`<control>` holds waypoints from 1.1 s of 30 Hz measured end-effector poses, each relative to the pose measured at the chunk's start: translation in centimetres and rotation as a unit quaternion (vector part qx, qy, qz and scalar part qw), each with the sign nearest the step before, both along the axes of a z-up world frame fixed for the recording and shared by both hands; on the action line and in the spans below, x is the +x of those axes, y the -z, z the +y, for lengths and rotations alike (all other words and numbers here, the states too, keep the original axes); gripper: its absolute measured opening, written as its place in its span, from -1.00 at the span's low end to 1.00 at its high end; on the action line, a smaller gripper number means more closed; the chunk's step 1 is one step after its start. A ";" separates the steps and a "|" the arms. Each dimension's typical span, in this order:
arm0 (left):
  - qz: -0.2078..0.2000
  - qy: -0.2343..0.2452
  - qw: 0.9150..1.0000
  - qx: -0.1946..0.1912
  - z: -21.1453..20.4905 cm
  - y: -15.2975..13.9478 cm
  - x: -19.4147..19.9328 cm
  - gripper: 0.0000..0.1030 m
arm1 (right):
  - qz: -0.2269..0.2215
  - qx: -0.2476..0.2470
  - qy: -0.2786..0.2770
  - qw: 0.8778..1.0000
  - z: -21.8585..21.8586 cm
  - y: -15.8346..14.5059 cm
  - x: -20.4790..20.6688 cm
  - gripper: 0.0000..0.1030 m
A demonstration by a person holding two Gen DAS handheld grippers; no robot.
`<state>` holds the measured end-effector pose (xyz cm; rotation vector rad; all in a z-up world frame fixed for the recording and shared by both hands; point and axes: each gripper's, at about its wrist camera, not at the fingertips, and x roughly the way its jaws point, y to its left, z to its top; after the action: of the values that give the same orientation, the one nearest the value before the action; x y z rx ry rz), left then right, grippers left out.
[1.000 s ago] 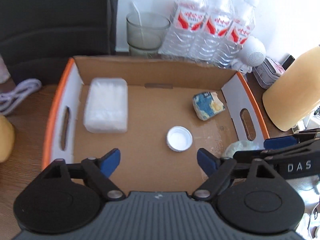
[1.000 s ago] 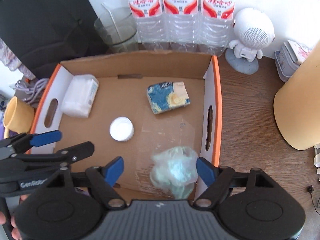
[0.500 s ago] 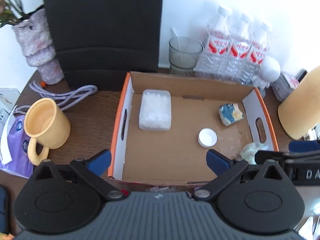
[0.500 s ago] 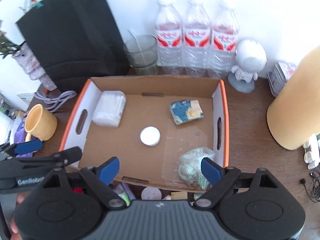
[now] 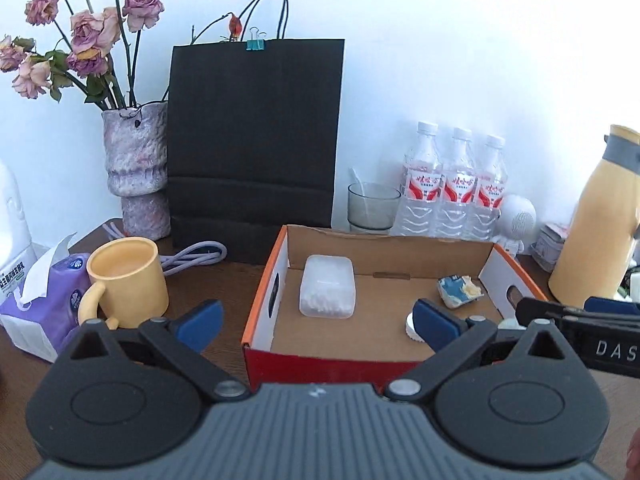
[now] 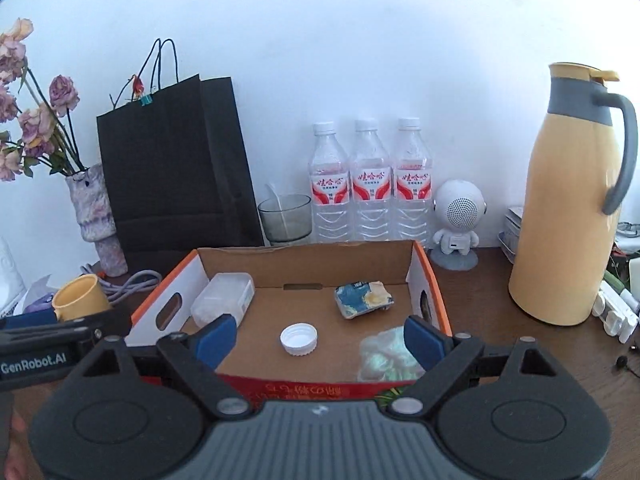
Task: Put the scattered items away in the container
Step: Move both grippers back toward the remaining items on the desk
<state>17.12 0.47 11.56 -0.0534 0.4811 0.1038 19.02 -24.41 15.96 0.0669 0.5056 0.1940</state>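
An open cardboard box with orange rims (image 5: 262,296) (image 6: 434,280) sits on the wooden table. Inside lie a clear plastic case of cotton swabs (image 5: 327,291) (image 6: 224,298), a blue and yellow packet (image 5: 458,290) (image 6: 362,298), a white bottle cap (image 6: 298,339) (image 5: 410,326) and a crumpled pale green bag (image 6: 384,356). My left gripper (image 5: 316,322) is open and empty, in front of the box. My right gripper (image 6: 320,340) is open and empty, just before the box's near wall.
A yellow mug (image 5: 128,282), purple tissue pack (image 5: 44,304) and grey cable (image 5: 192,256) lie left of the box. Behind stand a black paper bag (image 5: 256,144), vase (image 5: 136,176), glass (image 6: 285,218), three water bottles (image 6: 370,184), a small white robot figure (image 6: 458,220) and a yellow thermos (image 6: 568,216).
Both grippers have pulled back and up from above the box, tilting towards level. The green bag lies in the box's near right corner. Both stay open.
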 end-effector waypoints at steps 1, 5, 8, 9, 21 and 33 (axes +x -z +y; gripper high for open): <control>0.000 0.002 1.000 0.013 -0.3 0.3 -0.4 1.00 | -0.003 0.005 0.009 1.000 -0.2 0.2 -0.3 0.76; -0.009 0.023 0.999 0.034 -0.8 0.7 -2.7 1.00 | -0.007 0.027 0.016 0.999 -1.1 0.3 -2.8 0.76; 0.012 0.045 0.999 0.020 0.0 1.1 -6.4 1.00 | -0.009 0.004 0.014 1.000 -1.6 0.6 -6.8 0.76; 0.012 0.049 0.999 0.014 0.3 1.4 -8.1 1.00 | -0.012 -0.002 0.013 1.000 -1.7 0.8 -8.4 0.77; 0.074 0.088 0.993 0.009 0.2 7.5 -21.4 1.00 | 0.028 0.027 -0.002 0.999 -3.4 6.3 -21.6 0.92; 0.043 0.175 0.983 0.019 -0.8 6.8 -17.6 0.61 | 0.034 0.009 -0.031 0.999 -2.8 5.8 -19.8 0.71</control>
<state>-0.49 -0.36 4.77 0.0746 0.5682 -0.2310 -0.82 -27.21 10.18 0.0758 0.5749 0.2573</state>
